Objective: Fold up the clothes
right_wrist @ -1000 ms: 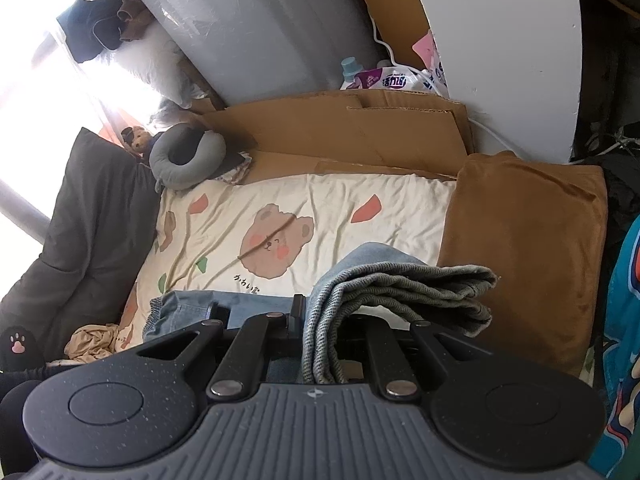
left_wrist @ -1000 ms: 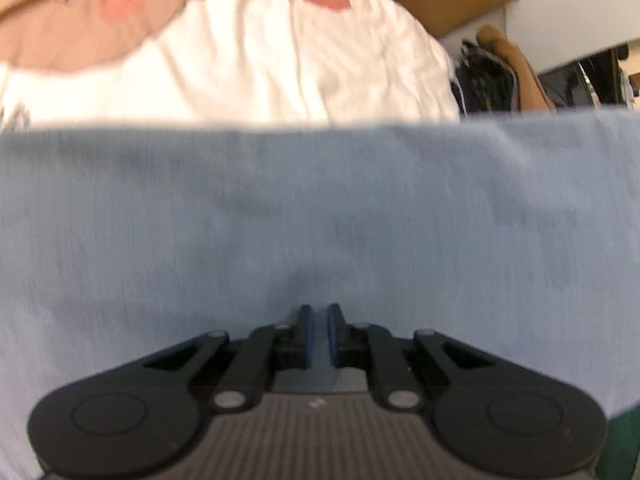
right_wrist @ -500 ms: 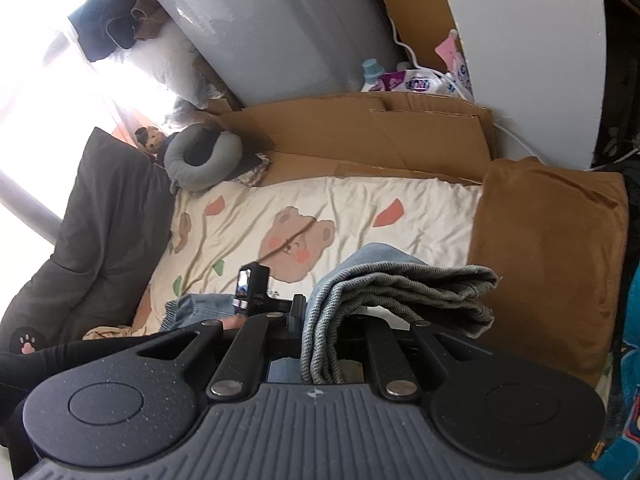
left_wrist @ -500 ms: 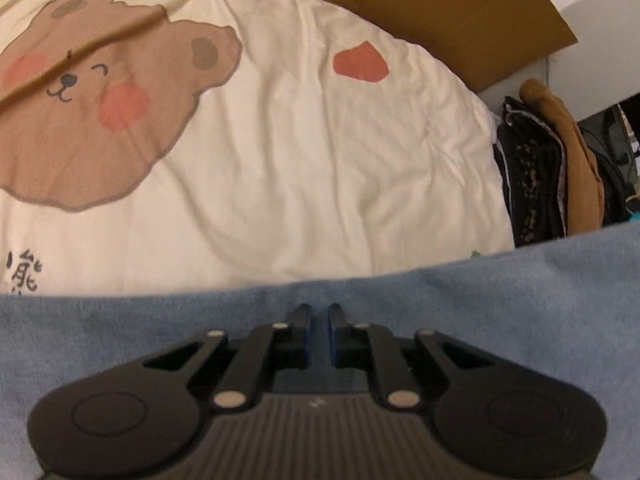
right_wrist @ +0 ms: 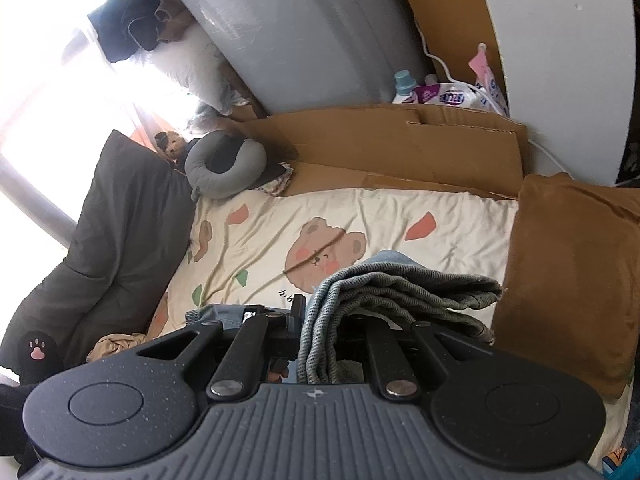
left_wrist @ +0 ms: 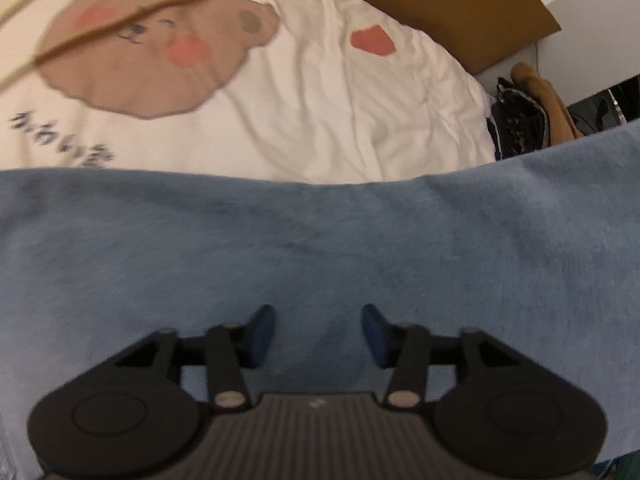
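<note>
A blue garment [left_wrist: 320, 248] lies spread across the lower half of the left wrist view, over a cream bedsheet with a bear print [left_wrist: 304, 92]. My left gripper [left_wrist: 318, 332] hovers just above the cloth; its jaws are opening, and its blue pads [left_wrist: 260, 332] stand apart with no fold pinched between them. In the right wrist view my right gripper [right_wrist: 320, 320] is shut on a bunched, layered edge of the blue garment [right_wrist: 392, 292], lifted above the bed. The left gripper's body [right_wrist: 256, 316] shows just beyond the right one's left finger.
A brown pillow [right_wrist: 568, 272] lies at the bed's right end, a dark cushion [right_wrist: 108, 232] at its left. Flattened cardboard [right_wrist: 384, 148] and a grey neck pillow [right_wrist: 224, 168] sit at the far side. A tan crumpled cloth [right_wrist: 116, 344] lies at the near left.
The left gripper's jaws went from shut on the blue cloth to apart, and the cloth now spreads further up its view. The right gripper moved back and up with its bunch of cloth.
</note>
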`<state>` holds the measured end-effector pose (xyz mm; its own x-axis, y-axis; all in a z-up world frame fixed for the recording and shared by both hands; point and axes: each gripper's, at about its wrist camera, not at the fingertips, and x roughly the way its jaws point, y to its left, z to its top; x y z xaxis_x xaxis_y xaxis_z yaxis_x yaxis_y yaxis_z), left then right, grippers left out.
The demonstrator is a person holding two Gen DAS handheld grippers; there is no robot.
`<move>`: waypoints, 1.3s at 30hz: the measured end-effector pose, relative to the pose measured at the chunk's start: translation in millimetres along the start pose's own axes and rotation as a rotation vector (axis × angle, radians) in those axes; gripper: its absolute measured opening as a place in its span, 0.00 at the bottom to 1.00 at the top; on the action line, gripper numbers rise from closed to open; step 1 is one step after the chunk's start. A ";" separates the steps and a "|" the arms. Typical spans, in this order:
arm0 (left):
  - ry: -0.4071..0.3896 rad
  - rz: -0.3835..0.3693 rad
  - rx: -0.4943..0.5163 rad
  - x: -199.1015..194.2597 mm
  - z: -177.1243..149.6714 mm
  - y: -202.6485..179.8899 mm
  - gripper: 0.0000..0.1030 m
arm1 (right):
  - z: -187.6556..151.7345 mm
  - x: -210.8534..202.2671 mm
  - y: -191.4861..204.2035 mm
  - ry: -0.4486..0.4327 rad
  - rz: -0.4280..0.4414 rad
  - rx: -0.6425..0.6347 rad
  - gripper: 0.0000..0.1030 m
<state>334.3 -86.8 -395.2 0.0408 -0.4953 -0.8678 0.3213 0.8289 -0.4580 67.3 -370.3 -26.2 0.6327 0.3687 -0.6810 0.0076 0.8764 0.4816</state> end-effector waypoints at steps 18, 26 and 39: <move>-0.175 0.044 -0.135 -118.0 -52.6 75.3 0.69 | 23.7 37.8 85.9 0.059 0.037 -0.084 0.09; -0.220 0.062 -0.226 -144.5 -84.7 106.4 0.69 | 28.0 70.9 114.5 0.097 0.076 -0.086 0.09; -0.286 0.093 -0.344 -178.9 -130.0 150.1 0.69 | 15.4 146.0 151.9 0.196 0.082 -0.084 0.09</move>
<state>252.2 160.1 -333.7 0.3298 -0.4261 -0.8424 -0.0275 0.8876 -0.4597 172.8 -188.1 -44.0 0.4663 0.4859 -0.7392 -0.1075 0.8606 0.4979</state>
